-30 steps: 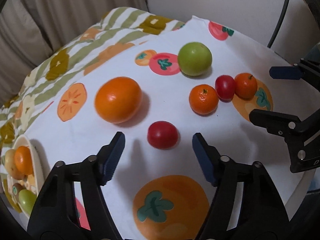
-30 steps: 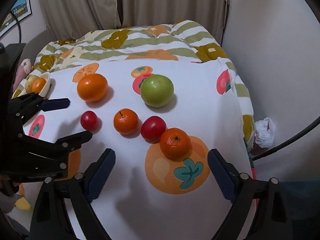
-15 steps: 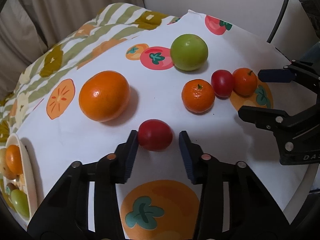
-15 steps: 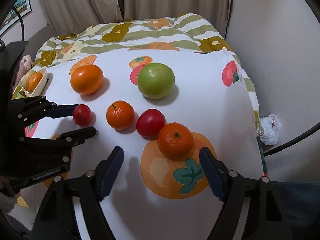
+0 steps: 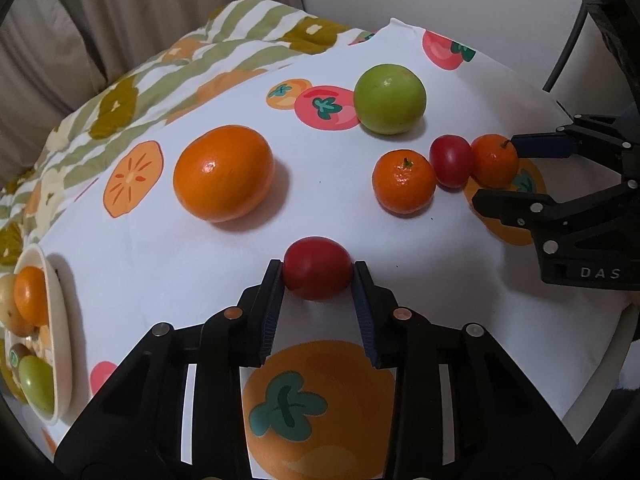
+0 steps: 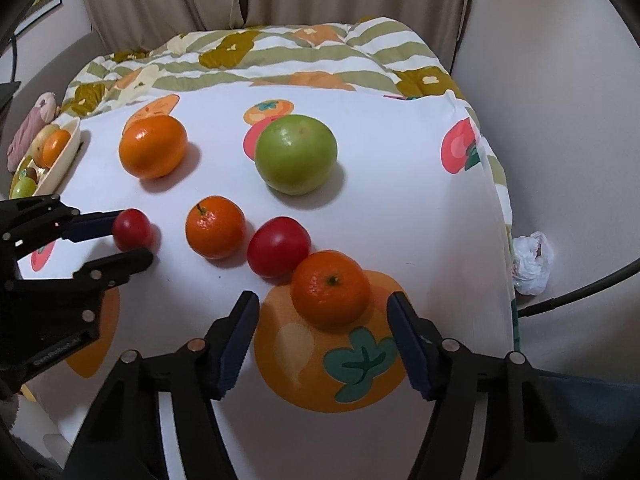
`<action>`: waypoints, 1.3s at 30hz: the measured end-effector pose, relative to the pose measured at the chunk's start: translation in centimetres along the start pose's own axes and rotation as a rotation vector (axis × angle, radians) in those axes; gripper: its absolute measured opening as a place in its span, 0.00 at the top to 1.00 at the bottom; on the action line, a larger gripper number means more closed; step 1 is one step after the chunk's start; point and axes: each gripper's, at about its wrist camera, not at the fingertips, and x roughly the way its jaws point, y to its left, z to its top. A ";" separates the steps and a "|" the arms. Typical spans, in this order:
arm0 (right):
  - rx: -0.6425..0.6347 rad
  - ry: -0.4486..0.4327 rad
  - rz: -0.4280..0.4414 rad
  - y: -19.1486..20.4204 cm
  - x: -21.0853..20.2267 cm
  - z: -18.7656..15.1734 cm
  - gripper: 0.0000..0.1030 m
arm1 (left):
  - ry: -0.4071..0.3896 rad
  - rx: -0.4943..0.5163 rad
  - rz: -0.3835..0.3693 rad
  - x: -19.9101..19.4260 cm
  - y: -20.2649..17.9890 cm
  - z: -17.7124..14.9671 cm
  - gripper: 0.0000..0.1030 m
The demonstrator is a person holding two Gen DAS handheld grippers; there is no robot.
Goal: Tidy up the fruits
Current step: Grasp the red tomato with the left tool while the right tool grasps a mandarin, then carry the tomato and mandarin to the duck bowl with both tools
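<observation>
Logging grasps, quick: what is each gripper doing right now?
Left gripper: shut on the small red fruit, which is on the cloth.
Right gripper: open, holding nothing, fingers either side of a tangerine.

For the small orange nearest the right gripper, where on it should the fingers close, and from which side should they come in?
Grip the small orange across its widest middle, coming from the near side where the right gripper already sits, open. The stem faces up and the sides are round and even. A red fruit touches its far left, so the left finger should probably stay on the near-left flank.
</observation>
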 end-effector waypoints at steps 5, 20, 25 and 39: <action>-0.041 0.001 -0.015 -0.1 0.3 0.3 0.43 | -0.006 -0.013 0.009 -0.3 0.0 -0.1 0.62; -0.068 -0.038 0.017 0.1 -1.1 0.5 0.65 | -0.030 -0.052 0.038 -1.7 0.4 -0.4 0.62; -0.081 -0.071 0.029 0.7 -2.9 1.3 0.65 | -0.060 -0.069 0.051 -3.3 0.9 -0.3 0.62; -0.138 -0.181 0.117 6.6 -7.8 5.5 0.65 | -0.142 -0.167 0.144 -10.0 7.1 -1.7 0.62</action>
